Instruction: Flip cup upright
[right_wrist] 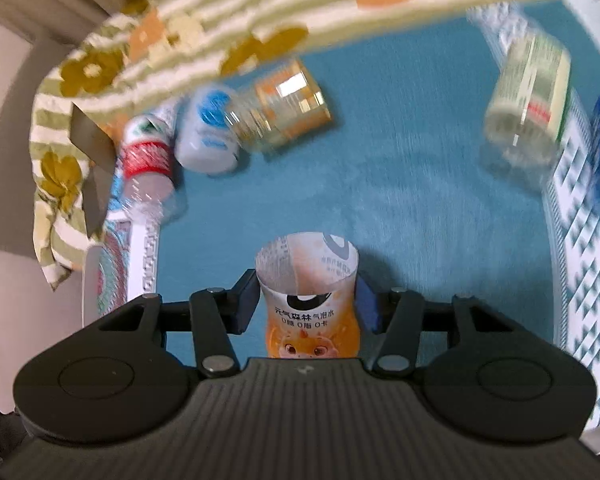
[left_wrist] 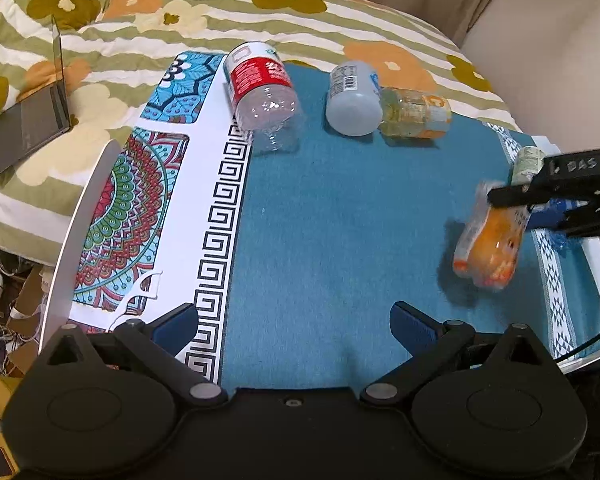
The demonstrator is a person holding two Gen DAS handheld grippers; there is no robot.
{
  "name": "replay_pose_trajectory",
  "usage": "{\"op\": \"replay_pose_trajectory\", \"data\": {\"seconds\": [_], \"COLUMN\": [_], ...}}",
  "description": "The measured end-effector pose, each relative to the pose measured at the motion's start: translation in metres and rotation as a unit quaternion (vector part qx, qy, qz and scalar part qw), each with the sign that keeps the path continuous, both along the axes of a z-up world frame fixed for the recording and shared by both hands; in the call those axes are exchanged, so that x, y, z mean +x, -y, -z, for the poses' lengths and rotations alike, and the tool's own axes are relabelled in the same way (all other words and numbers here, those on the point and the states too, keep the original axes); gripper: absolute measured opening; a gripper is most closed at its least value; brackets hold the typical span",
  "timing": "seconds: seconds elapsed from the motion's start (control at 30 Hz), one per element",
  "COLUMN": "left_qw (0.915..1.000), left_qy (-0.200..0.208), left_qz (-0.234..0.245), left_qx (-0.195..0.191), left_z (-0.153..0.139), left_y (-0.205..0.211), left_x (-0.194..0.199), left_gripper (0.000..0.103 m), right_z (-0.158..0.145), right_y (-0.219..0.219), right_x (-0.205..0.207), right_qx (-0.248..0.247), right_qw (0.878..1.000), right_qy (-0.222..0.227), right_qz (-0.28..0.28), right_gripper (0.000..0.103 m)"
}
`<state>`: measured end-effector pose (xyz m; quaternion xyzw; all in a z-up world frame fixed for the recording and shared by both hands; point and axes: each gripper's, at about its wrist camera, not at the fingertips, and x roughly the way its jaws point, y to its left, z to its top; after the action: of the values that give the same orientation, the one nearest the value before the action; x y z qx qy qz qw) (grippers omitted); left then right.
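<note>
The orange cut-bottle cup (right_wrist: 311, 312), thin, light and crushable, is held mid-body by the right gripper (right_wrist: 306, 304) jaws; the left gripper (left_wrist: 296, 322) jaws are kept wide, empty.

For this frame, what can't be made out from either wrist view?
- Left wrist view: the orange-labelled cut plastic cup is motion-blurred, and the right hand-held gripper covers its upper part, so its tilt is unclear.
- Right wrist view: that cup's base is hidden behind the gripper body.
- Right wrist view: the green-labelled clear cup is blurred; its print is unreadable.
- Left hand-held gripper: open, empty.
</note>
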<state>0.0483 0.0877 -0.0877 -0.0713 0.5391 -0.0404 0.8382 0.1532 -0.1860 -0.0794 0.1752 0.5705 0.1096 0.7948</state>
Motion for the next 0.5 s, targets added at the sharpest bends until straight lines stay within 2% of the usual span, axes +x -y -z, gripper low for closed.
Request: {"op": "replay_pose_trajectory", "data": {"seconds": [0.1,0.23,0.3,0.5], "left_qw": [0.9999,0.9997,0.9993,0.9968], "left_qy": [0.007,0.024,0.037,0.07], "left_qz": [0.005,0.006,0.008,0.022], "left_qx": [0.005,0.003,0.005,0.029], "left_z": [-0.001,0.0,0.0,-0.001], "left_y": [0.004,0.007,0.009,0.013], "left_x": [-0.003,-0.003,-0.004,-0.009], "left_gripper": [0.103,0.103,0.103,0.103], "right_z": [-0.015,-0.011,0.001,0.037], "right_y": [-0.006,-0.02,-0.025,-0.03], "right_x": [-0.024,-0.057,-0.069,-0.089], "right_qx": [-0.019,-0.075,-0.09,-0.096], "right_qw": [0.996,0.977,0.968,0.945], "right_qy": [0.087,0.2,0.235,0.312], "right_qz": [0.006,0.017,0.019,0.027], "right_gripper": [0.067,0.068,0.068,0.069]}}
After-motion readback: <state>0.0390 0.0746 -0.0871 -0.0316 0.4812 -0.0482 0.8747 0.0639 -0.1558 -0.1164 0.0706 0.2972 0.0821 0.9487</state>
